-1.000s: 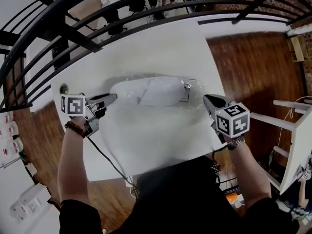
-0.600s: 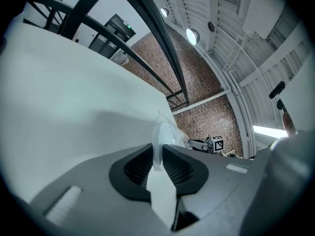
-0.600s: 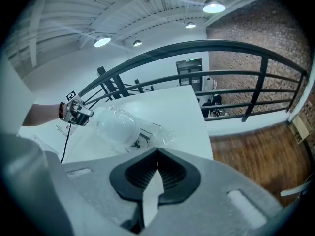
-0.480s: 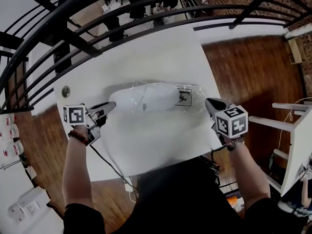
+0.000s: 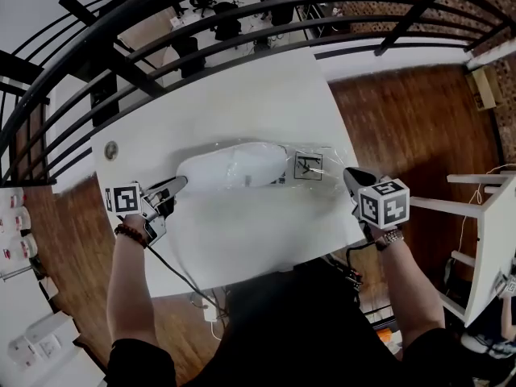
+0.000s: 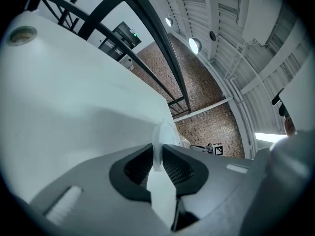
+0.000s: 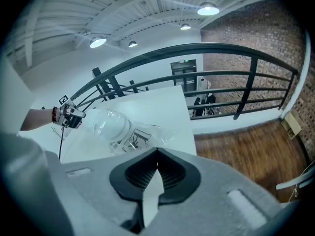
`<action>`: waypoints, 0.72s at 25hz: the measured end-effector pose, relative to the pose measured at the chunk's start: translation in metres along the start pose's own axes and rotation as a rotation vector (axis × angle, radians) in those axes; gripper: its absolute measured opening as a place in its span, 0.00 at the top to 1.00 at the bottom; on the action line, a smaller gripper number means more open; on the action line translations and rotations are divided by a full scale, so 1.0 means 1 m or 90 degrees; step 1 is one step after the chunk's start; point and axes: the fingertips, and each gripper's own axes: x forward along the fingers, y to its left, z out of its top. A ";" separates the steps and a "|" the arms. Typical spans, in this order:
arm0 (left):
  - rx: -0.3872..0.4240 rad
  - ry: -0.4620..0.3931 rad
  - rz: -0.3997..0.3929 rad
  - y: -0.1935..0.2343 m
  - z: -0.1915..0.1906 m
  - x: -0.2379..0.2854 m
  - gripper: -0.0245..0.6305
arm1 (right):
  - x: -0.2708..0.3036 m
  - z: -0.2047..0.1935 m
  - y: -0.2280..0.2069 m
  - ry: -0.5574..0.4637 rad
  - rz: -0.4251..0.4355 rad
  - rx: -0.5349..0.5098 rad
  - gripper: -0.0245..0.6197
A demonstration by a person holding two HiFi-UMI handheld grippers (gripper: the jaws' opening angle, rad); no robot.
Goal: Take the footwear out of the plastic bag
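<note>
A white piece of footwear lies across the middle of the white table, inside a clear plastic bag with a black printed label. My left gripper is at its left end, shut on a thin white edge of the footwear. In the left gripper view that edge stands between the jaws of the left gripper. My right gripper is at the bag's right end, shut on the film. In the right gripper view the bag runs down to the tips of the right gripper, with the footwear beyond.
A black railing curves behind the table. The table's right edge is close to my right gripper, with wooden floor beyond and a white frame standing on it. A cable trails from the left gripper. A round grommet sits at the left.
The footwear has slid left inside the bag: its right end, which overlapped the printed label, now lies clear of it. Both grippers have shifted slightly toward me.
</note>
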 end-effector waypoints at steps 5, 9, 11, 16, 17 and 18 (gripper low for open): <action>-0.019 -0.028 -0.009 -0.003 -0.008 -0.003 0.84 | -0.008 -0.006 -0.010 -0.004 -0.010 0.003 0.97; -0.038 -0.054 -0.017 -0.010 -0.015 -0.007 0.84 | -0.014 -0.013 -0.016 -0.005 -0.017 0.007 0.97; -0.052 -0.068 -0.025 -0.015 -0.017 -0.009 0.84 | -0.017 -0.016 -0.020 -0.004 -0.019 0.008 0.97; -0.065 -0.099 -0.044 -0.025 -0.020 -0.014 0.84 | -0.023 -0.020 -0.029 -0.006 -0.022 0.013 0.97; -0.067 -0.105 -0.044 -0.026 -0.021 -0.014 0.84 | -0.025 -0.021 -0.031 -0.007 -0.023 0.015 0.97; -0.068 -0.112 -0.044 -0.025 -0.023 -0.015 0.84 | -0.026 -0.022 -0.034 -0.008 -0.024 0.018 0.97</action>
